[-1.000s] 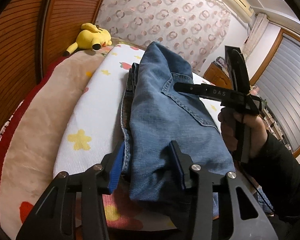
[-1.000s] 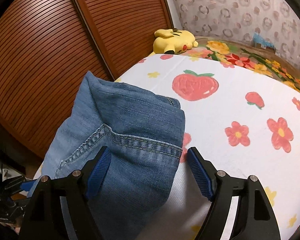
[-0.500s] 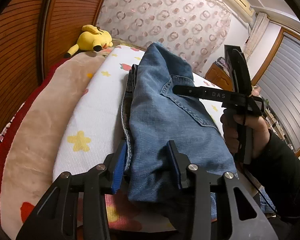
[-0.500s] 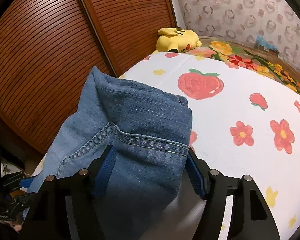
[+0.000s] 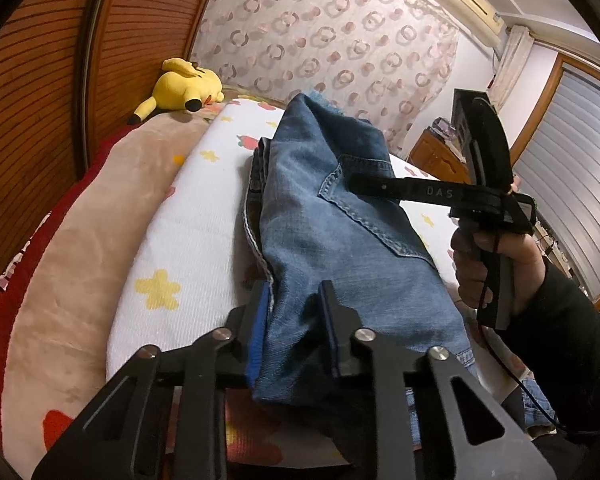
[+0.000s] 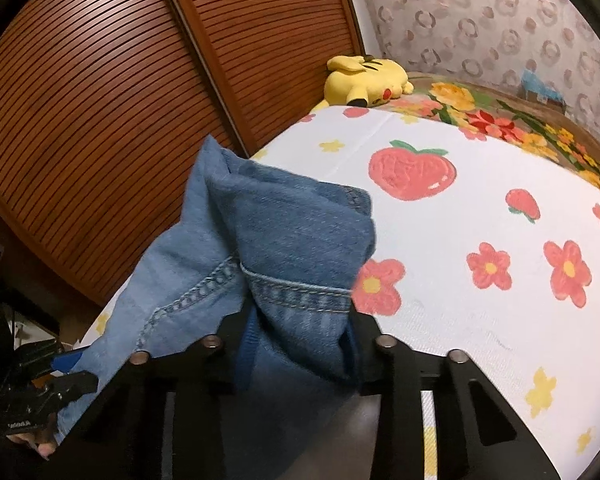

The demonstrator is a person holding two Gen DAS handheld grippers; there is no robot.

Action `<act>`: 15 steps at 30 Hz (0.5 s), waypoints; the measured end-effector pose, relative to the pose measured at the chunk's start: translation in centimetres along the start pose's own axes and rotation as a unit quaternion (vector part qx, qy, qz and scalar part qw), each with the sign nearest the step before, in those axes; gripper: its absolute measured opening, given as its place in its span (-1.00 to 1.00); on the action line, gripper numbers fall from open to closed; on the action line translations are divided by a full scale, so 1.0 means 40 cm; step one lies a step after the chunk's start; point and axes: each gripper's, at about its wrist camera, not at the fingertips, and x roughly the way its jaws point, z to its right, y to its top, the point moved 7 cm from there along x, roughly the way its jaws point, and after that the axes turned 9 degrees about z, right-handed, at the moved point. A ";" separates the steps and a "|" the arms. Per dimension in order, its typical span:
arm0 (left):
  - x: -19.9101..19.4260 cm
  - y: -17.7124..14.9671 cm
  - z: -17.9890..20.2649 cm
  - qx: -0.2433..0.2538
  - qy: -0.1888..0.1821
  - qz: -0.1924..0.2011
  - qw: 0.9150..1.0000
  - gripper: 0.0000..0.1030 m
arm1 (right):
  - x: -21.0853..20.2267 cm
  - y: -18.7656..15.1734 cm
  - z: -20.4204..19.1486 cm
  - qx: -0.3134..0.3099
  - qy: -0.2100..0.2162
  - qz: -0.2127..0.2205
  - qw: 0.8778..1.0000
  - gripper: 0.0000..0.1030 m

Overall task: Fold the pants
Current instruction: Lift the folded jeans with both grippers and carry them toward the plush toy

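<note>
Blue denim pants (image 5: 340,240) lie folded lengthwise on the white blanket (image 5: 188,216) on the bed. My left gripper (image 5: 296,328) is shut on the near end of the pants. In the right wrist view my right gripper (image 6: 300,340) is shut on the other end of the pants (image 6: 284,240), bunching the denim between its blue pads. The right gripper's body and the hand holding it show in the left wrist view (image 5: 484,216), at the right edge of the pants.
A yellow plush toy (image 5: 184,88) lies at the head of the bed near the wooden slatted doors (image 5: 40,80). A beige blanket (image 5: 72,240) borders the white one. The flower and strawberry print blanket (image 6: 480,240) spreads right of the pants.
Both grippers have closed from open onto the denim. The right gripper's jaws narrowed most and now bunch the fabric.
</note>
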 end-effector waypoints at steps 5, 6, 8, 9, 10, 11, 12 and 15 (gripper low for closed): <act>-0.004 0.007 0.009 -0.005 -0.015 0.005 1.000 -0.77 | -0.038 0.007 -0.029 -0.026 -0.011 0.023 0.999 -0.59; -0.004 0.008 0.009 0.000 -0.014 0.006 1.000 -0.78 | -0.053 0.013 -0.038 -0.032 -0.013 0.034 0.999 -0.61; -0.007 0.009 0.008 0.002 -0.014 0.009 1.000 -0.81 | -0.083 0.025 -0.059 -0.044 -0.014 0.053 0.998 -0.63; -0.011 0.012 0.001 -0.005 -0.014 0.014 1.000 -0.83 | -0.097 0.030 -0.070 -0.052 -0.014 0.061 0.997 -0.64; -0.015 0.016 -0.001 -0.006 -0.014 0.017 1.000 -0.84 | -0.110 0.038 -0.083 -0.058 -0.013 0.070 0.996 -0.65; -0.018 0.021 -0.003 -0.007 -0.013 0.020 1.000 -0.84 | -0.121 0.046 -0.094 -0.062 -0.010 0.077 0.995 -0.65; -0.022 0.027 -0.005 -0.008 -0.013 0.024 1.000 -0.85 | -0.130 0.054 -0.106 -0.067 -0.008 0.084 0.994 -0.65; -0.032 0.052 -0.012 -0.005 -0.010 0.036 0.999 -0.85 | -0.145 0.082 -0.140 -0.089 -0.004 0.097 0.991 -0.66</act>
